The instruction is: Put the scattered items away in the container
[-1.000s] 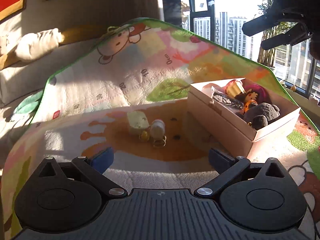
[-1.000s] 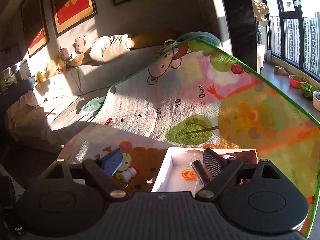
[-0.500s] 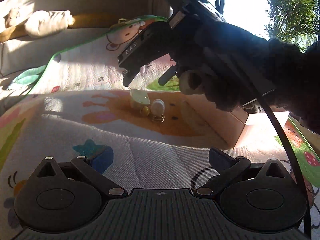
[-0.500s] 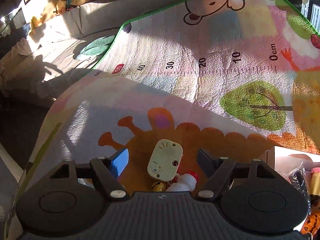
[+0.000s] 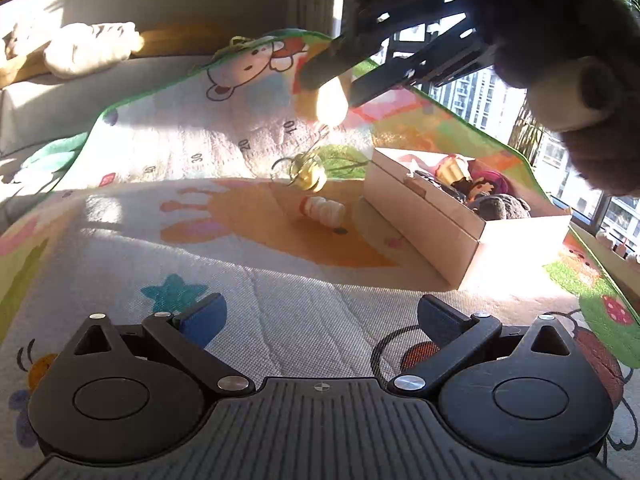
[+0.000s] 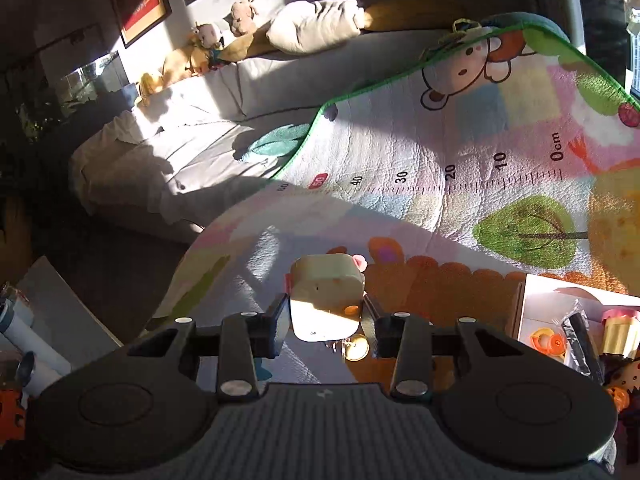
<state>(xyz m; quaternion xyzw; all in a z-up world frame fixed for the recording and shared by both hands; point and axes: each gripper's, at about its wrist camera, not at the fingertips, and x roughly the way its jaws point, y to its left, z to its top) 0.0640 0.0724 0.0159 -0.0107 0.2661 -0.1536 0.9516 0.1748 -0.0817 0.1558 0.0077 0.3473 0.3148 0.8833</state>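
1. The step in hand is the carry: the right gripper [image 6: 325, 322] has just been closing its jaws, and they now pinch a pale cream plastic toy [image 6: 326, 296] from both sides, with no gap between pads and toy in the right wrist view.

2. In the left wrist view the same toy [image 5: 331, 101] hangs clear of the play mat [image 5: 280, 292], above and left of the box; a small yellow bell charm [image 5: 308, 174] on wire rings dangles beneath it, clear of the mat.

3. The cardboard box [image 5: 424, 216] stands on the mat to the right, already holding several toys, among them a dark plush [image 5: 502, 206] and a cupcake-shaped toy [image 5: 454, 168]. From the right wrist view its white inside [image 6: 536, 320] shows at the right edge.

4. One small white bottle with a red cap [image 5: 325, 210] lies on its side on the mat, just left of the box, so the tidying looks nearly done but not finished.

5. The left gripper [image 5: 320, 316] hangs low over the mat with its jaws spread wide and nothing between them.

6. Next, I judge, the right hand needs to swing the toy over the box's open top and release it. The dangling charm could catch the near wall, so the pass should be high enough to clear it.

7. The bottle then falls to either gripper; the left one is empty.
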